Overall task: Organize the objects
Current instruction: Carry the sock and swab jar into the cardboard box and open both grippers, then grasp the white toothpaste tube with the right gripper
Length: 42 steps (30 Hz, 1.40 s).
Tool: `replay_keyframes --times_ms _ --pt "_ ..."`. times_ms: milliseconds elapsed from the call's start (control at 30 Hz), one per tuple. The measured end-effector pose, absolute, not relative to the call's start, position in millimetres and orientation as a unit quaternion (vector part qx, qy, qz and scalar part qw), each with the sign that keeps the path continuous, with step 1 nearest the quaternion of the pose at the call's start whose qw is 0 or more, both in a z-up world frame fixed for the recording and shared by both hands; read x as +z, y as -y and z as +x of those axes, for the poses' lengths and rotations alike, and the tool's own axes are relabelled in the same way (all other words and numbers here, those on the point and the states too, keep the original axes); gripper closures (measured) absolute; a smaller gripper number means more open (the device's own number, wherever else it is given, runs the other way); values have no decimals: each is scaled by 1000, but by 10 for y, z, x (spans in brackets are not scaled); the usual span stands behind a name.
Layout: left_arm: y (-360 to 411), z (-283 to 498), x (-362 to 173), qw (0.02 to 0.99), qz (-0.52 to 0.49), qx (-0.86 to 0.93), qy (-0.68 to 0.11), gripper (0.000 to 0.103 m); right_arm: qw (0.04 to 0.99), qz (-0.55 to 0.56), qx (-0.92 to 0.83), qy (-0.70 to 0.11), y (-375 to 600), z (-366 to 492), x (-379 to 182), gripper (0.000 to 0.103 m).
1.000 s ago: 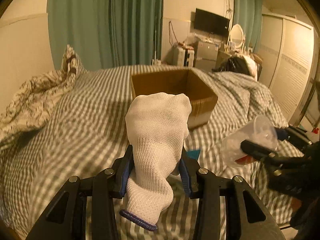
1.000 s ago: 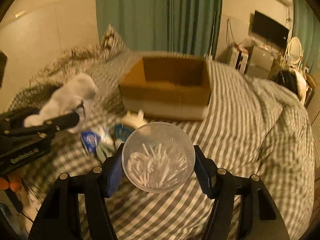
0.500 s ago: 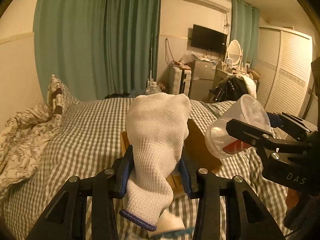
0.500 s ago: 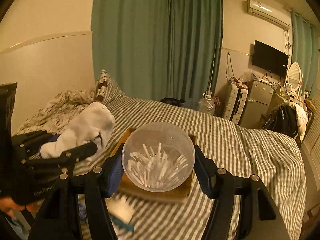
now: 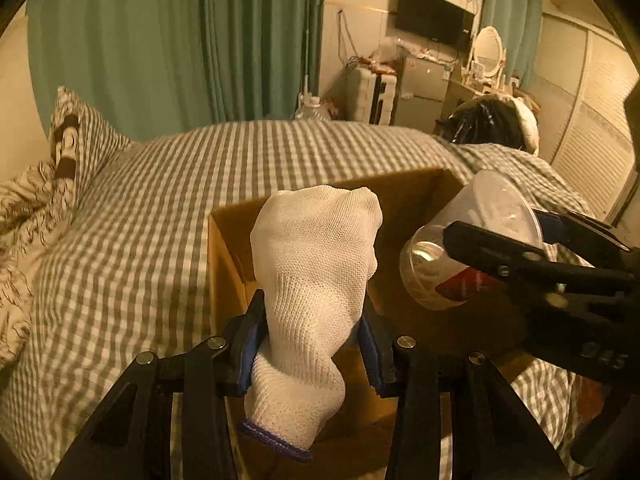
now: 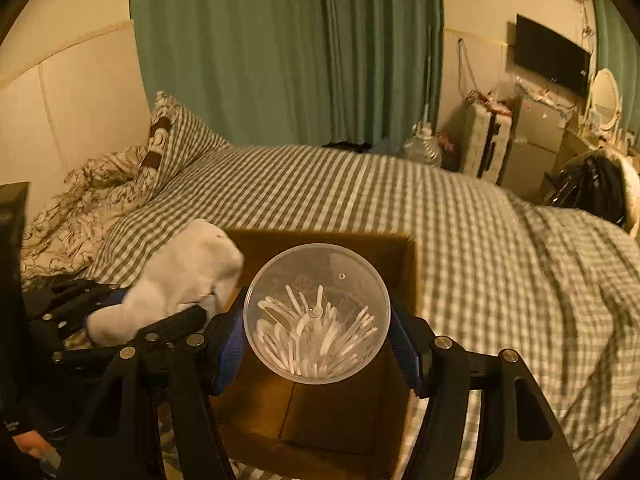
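Observation:
My left gripper (image 5: 312, 340) is shut on a white knitted glove (image 5: 316, 264) and holds it over the open cardboard box (image 5: 228, 248) on the bed. My right gripper (image 6: 316, 344) is shut on a clear plastic tub of white floss picks (image 6: 316, 316), also held above the box (image 6: 328, 408). The tub (image 5: 460, 248) shows at the right of the left wrist view. The glove (image 6: 176, 284) shows at the left of the right wrist view, beside the tub. The box's floor looks bare where it shows.
The box sits on a grey checked duvet (image 6: 460, 240). A patterned pillow and crumpled quilt (image 5: 36, 200) lie at the left. A dark bag (image 6: 592, 184) lies at the far right. Green curtains, a TV and drawers stand beyond the bed.
Both grippers rose, moved forward, then dipped; they now hang over the box with the glove and tub still held. The small packets on the bed have gone out of view.

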State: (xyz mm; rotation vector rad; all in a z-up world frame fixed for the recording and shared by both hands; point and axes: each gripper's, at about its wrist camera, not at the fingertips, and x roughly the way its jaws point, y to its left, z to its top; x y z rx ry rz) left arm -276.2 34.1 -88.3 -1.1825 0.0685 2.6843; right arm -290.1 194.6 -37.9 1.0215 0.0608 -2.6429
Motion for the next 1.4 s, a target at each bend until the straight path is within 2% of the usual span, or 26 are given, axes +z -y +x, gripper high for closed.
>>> replay_keyframes --times_ms 67,133,167,200,267,700,900,1100,1400 --pt "-335 -2762 -908 100 -402 910 -22 51 162 360 -919 -9 -1965 -2916 -432 40" --pt "-324 -2731 -873 92 -401 911 -17 29 162 357 -920 0 -2000 -2859 -428 38" --pt "-305 -2689 -818 83 -393 916 -11 16 161 354 -921 4 -2020 -2838 -397 30" --pt "-294 -2651 -755 79 -384 920 -7 10 158 347 -924 6 -2047 -2810 -350 23" --pt "-267 -2551 -598 73 -368 927 -4 5 150 325 -934 5 -2107 -2697 -222 18" --pt "-99 -1448 394 57 -287 956 -24 0 150 250 -956 -31 -2234 -1442 878 14" --pt "27 -904 411 49 -280 958 -24 0 158 239 -957 -45 -2258 -856 1024 13" --pt "67 -527 -69 10 -301 953 -39 0 161 259 -950 -65 -2208 -506 670 13" --pt "22 -411 -1042 -15 -363 929 -71 0 175 358 -914 -77 -1955 -535 -616 13"
